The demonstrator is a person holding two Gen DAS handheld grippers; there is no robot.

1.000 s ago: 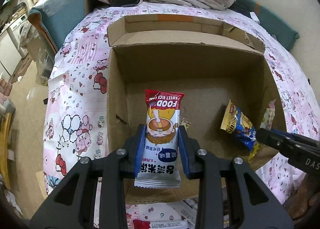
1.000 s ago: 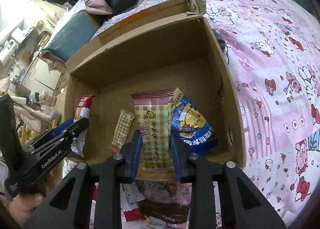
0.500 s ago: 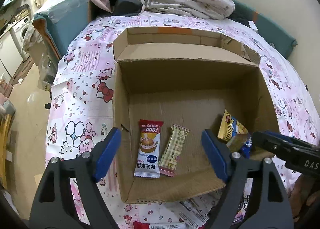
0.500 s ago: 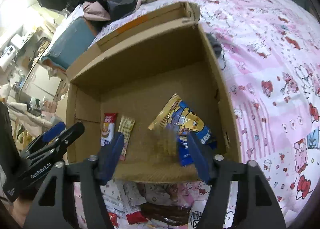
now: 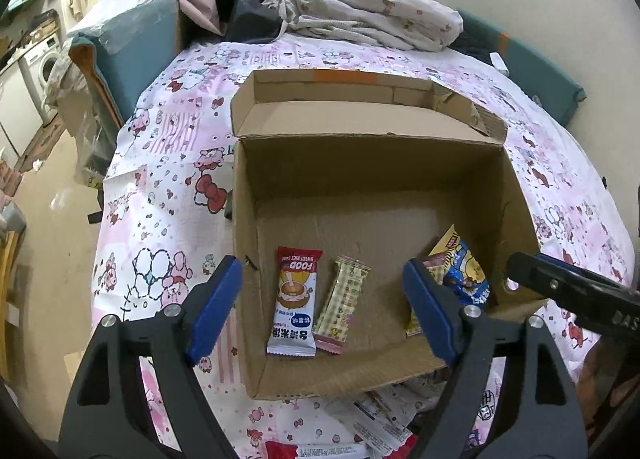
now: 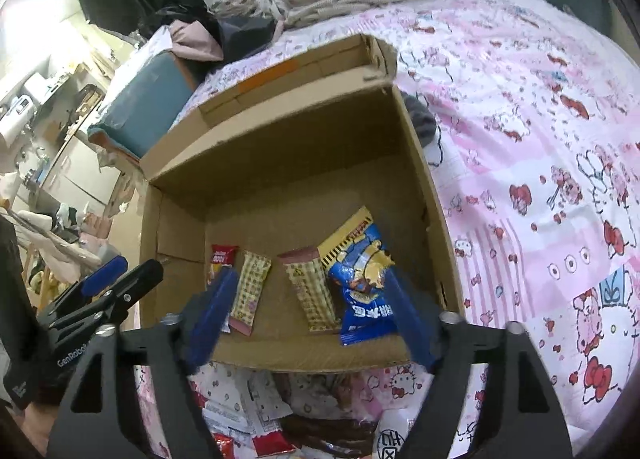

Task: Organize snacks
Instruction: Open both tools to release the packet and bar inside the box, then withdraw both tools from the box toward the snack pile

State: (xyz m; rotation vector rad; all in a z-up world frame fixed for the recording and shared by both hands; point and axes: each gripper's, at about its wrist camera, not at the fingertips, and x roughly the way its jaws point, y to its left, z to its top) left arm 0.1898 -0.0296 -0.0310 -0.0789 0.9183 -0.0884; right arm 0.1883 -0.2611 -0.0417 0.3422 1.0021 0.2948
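Observation:
An open cardboard box lies on the bed. On its floor are a red-and-white rice cake pack, a yellow checked bar, a pink-topped checked bar and a blue snack pack. My left gripper hangs open above the box's near left part, holding nothing. My right gripper hovers over the near right part, its jaws still opening; the checked bar and blue pack lie below them, untouched. The left gripper also shows at the right wrist view's left edge.
Several loose snack packs lie on the pink cartoon sheet in front of the box. A heap of bedding lies at the back. A teal padded piece of furniture stands at the far left.
Both grippers opened and let go. The rice cake pack dropped to the box floor on the left, and the pink-topped checked bar dropped beside the blue pack.

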